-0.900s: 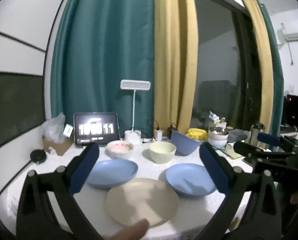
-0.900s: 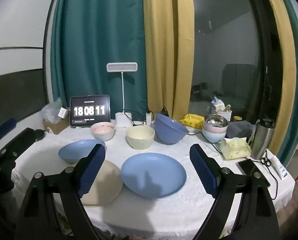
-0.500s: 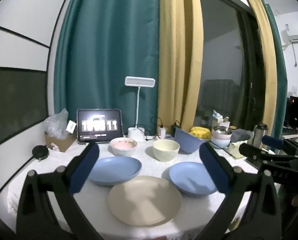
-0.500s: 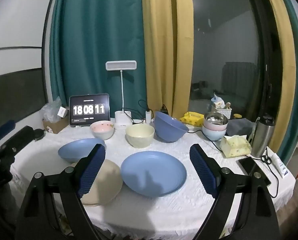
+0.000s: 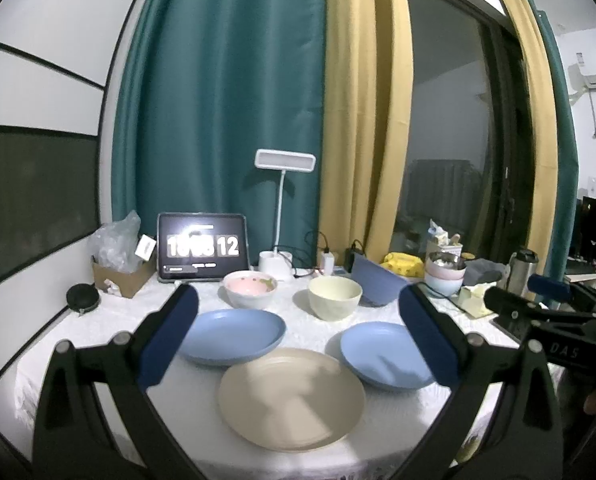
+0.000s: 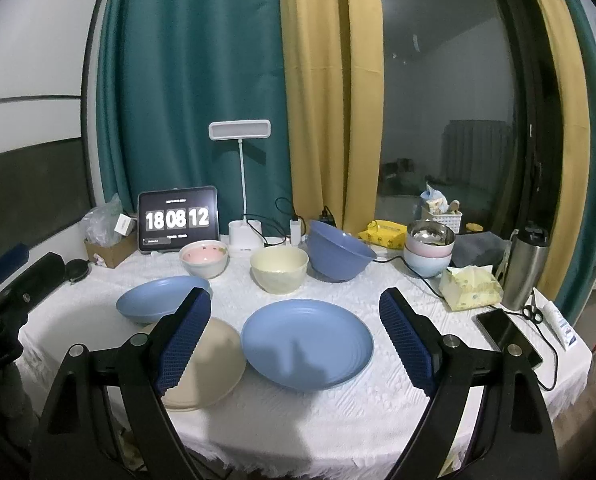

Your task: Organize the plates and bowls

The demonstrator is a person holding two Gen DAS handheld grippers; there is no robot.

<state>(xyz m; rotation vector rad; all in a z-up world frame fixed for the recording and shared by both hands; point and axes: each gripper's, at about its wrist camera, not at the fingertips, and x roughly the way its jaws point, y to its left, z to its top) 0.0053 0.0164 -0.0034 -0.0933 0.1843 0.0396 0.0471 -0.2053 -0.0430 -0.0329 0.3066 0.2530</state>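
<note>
Left hand-held gripper (image 5: 298, 332): released, jaws spread wide with nothing between the pads, held above the near edge of the surface (image 5: 97, 320).
Right hand-held gripper (image 6: 295, 336): released as well, jaws wide apart and empty, held over the near side of the surface.
Beige plate (image 5: 291, 398): nearest the front edge, lying flat, between the 2 blue plates and a little in front of them.
Left blue plate (image 5: 231, 336): behind and to the left of the beige plate, close to its rim; whether they touch I cannot tell.
Right blue plate (image 6: 308, 344): flat, just beside the beige plate on its right, framed between the right gripper's pads in the right wrist view.
Pink bowl (image 6: 203, 258): upright, behind the left blue plate.
Cream bowl (image 6: 278, 268): upright, in the middle of the back row, just right of the pink bowl.
Large blue bowl (image 6: 338, 256): tilted on its side, opening facing up and left, close beside the cream bowl.
Stacked bowls (image 6: 429, 250): at the right rear, a metal one on top of pale pink and pale blue ones.
Clock tablet (image 6: 177, 218): standing at the back left, digits lit.
Desk lamp (image 6: 239, 132): white, behind the bowls.
</note>
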